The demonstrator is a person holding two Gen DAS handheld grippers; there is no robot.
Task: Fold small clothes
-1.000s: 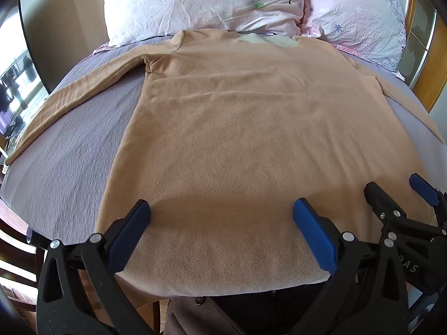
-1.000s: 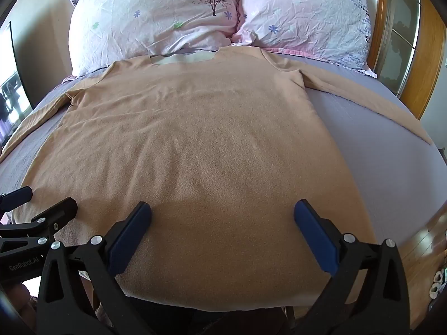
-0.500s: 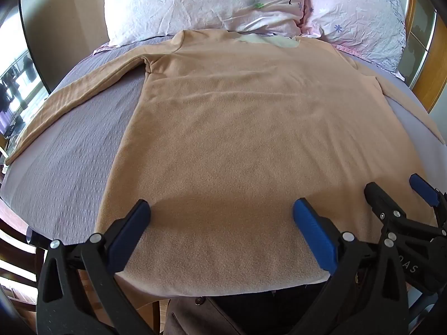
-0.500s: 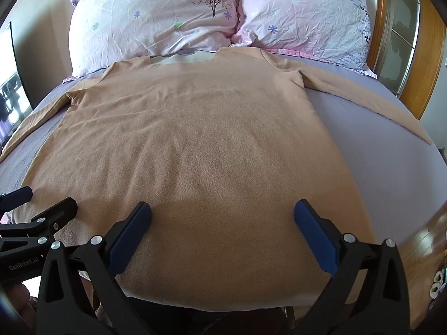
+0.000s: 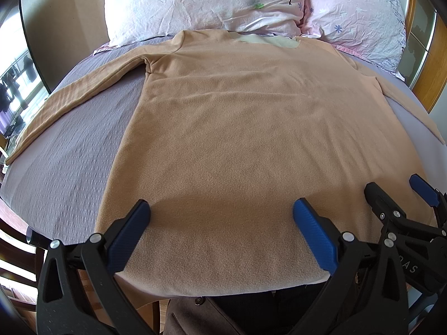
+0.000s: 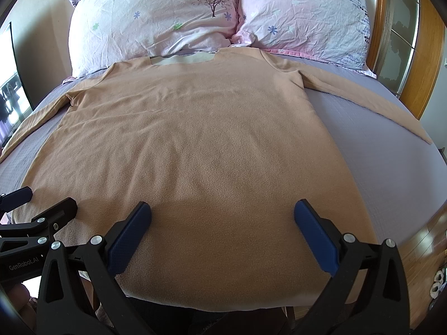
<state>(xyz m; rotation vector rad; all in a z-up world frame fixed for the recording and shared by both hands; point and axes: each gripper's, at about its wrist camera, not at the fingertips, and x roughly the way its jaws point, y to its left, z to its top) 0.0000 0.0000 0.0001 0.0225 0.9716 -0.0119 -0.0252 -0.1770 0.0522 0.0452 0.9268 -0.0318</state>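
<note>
Tan shirt (image 5: 251, 145) laid flat on bed (image 5: 64, 167), sleeves spread, hem at near edge, prob. prepped for first fold. L gripper (image 5: 220, 223) & R gripper (image 6: 222, 223) held over hem, jaws apart, nothing gripped.

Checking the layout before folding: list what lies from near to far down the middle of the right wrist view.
right gripper → tan long-sleeved shirt → its pale collar → floral pillows

We lose the tan fleece long-sleeved top's (image 5: 251, 139) left cuff at the frame edge; its hem hides the lilac bed's (image 5: 69, 162) near edge.
</note>
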